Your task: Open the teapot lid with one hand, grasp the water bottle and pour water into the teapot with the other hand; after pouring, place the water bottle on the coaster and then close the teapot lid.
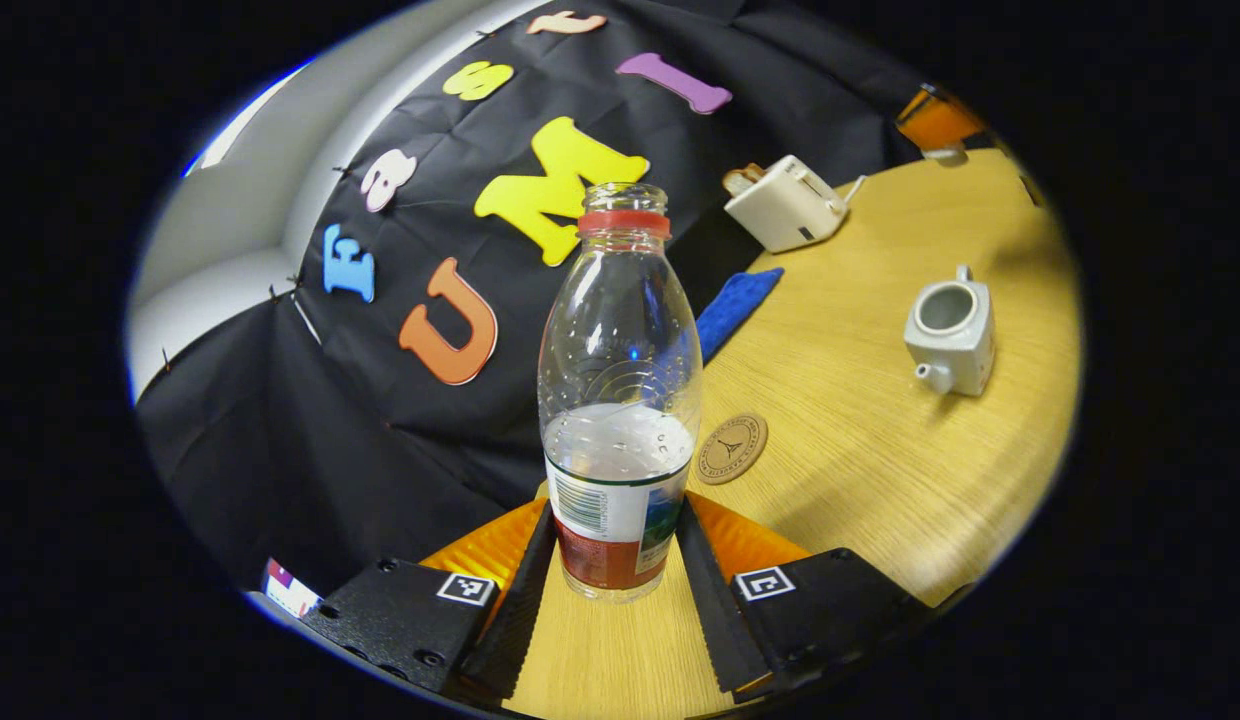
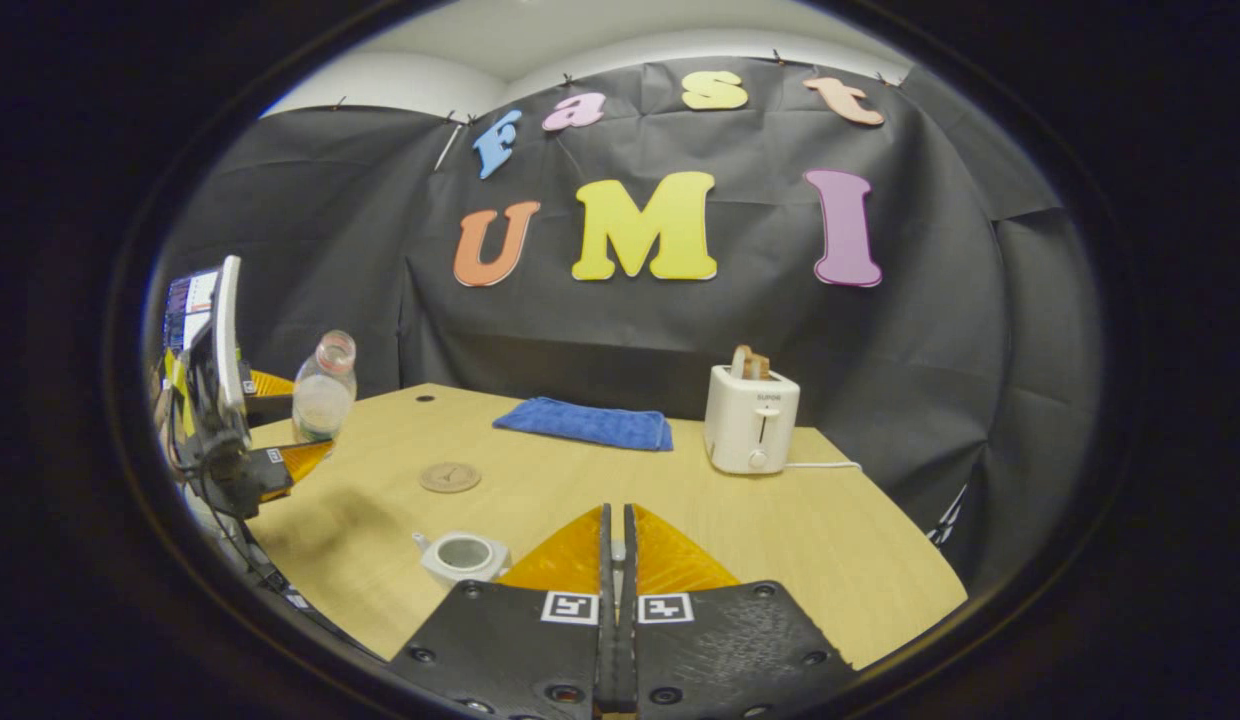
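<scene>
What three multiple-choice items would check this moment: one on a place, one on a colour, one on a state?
1. Where is the water bottle?
A. Standing on the coaster
B. Between the fingers of the left gripper
C. Beside the toaster

2. What colour is the folded cloth on the table?
A. Blue
B. Red
C. Green

3. What state is the teapot in?
A. Upright with its lid on
B. Upright with its top open
C. Tipped on its side

Key:
1 B, since the left gripper view shows a finger against each side of the bottle's lower part.
2 A, since the cloth near the back wall is plainly blue in both views.
3 B, since the left gripper view looks down into its bare round opening.
</scene>
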Tool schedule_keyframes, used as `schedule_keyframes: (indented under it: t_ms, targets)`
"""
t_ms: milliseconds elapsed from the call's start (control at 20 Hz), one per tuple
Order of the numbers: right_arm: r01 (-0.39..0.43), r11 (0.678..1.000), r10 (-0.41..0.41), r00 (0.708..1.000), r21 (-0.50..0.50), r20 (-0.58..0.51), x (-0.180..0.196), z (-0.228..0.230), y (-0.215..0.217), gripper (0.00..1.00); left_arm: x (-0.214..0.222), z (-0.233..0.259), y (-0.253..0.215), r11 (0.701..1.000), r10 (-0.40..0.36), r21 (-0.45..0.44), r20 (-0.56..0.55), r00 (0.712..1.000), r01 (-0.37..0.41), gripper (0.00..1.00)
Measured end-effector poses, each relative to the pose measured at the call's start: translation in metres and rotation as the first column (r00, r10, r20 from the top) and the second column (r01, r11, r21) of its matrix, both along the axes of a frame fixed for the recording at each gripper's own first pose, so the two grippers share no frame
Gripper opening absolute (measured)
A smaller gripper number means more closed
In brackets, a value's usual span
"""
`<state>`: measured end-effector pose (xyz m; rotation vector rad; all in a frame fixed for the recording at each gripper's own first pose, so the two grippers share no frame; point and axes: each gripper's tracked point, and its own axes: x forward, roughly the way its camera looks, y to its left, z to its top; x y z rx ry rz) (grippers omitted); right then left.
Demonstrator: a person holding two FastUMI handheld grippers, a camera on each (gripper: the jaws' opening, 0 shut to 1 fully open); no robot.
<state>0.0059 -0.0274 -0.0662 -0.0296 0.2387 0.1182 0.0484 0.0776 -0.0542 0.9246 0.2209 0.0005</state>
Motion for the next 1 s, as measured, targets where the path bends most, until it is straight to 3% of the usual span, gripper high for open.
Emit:
schedule_keyframes:
  t_ms: [150,350,500,550,600,850,1000]
  targets:
    - [-0.001,1.0,0.001,1.0,0.005,-0.007,-0.003,-0.002,-0.004,0.0,-0.001,0.001,-0.003,0.984,-0.014,0.177,-0.001,1.0,0.014,0.72]
    - [0.006,1.0,-0.006,1.0,0.016,-0.002,-0.008,-0.002,-0.009,0.0,-0.002,-0.003,-0.005,0.937,-0.026,0.347,-0.056,0.998,0.044,0.72]
    - [0.013,1.0,-0.013,1.0,0.017,0.0,-0.01,-0.003,-0.014,0.0,0.004,-0.004,-0.012,0.884,-0.044,0.463,-0.057,0.997,0.065,0.76]
    - [0.015,1.0,-0.015,1.0,0.016,-0.002,-0.011,-0.003,-0.015,0.0,0.005,-0.004,-0.016,0.87,-0.057,0.487,-0.061,0.996,0.08,0.72]
    - [0.015,1.0,-0.015,1.0,0.017,-0.007,-0.012,-0.005,-0.016,0.0,0.005,-0.007,-0.021,0.862,-0.073,0.496,-0.076,0.994,0.102,0.75]
    - [0.019,0.999,-0.019,1.0,0.028,-0.016,-0.015,-0.008,-0.021,0.0,0.003,-0.002,-0.029,0.809,-0.09,0.574,-0.097,0.991,0.13,0.71]
    - [0.021,0.999,-0.021,1.0,0.031,-0.012,-0.017,-0.008,-0.022,0.0,0.009,0.005,-0.035,0.761,-0.11,0.632,-0.092,0.99,0.143,0.72]
